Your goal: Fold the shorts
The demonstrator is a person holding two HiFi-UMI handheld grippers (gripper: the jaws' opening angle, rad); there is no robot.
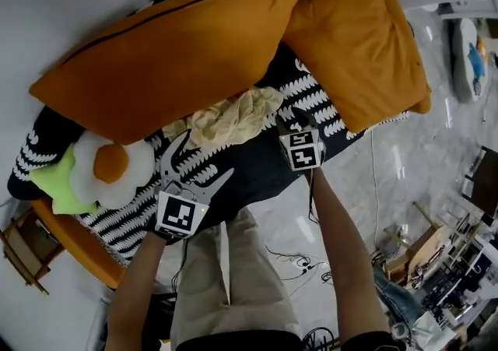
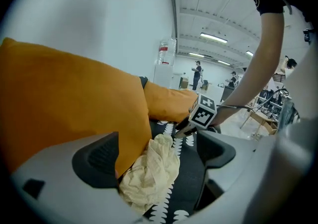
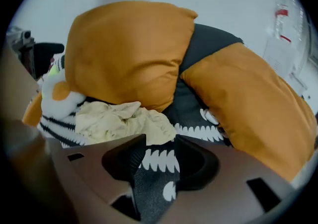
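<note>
The left gripper (image 1: 207, 153) is standing with its jaws wide apart, gripping nothing. The crumpled pale yellow shorts (image 1: 229, 117) are lying just ahead of it, showing between its jaws. The right gripper (image 3: 159, 161) is holding its jaws narrowly apart, with only the black-and-white cover (image 3: 198, 131) showing in the gap. The shorts are lying just ahead and to its left, resting against the orange cushion (image 1: 171, 46) beyond.
</note>
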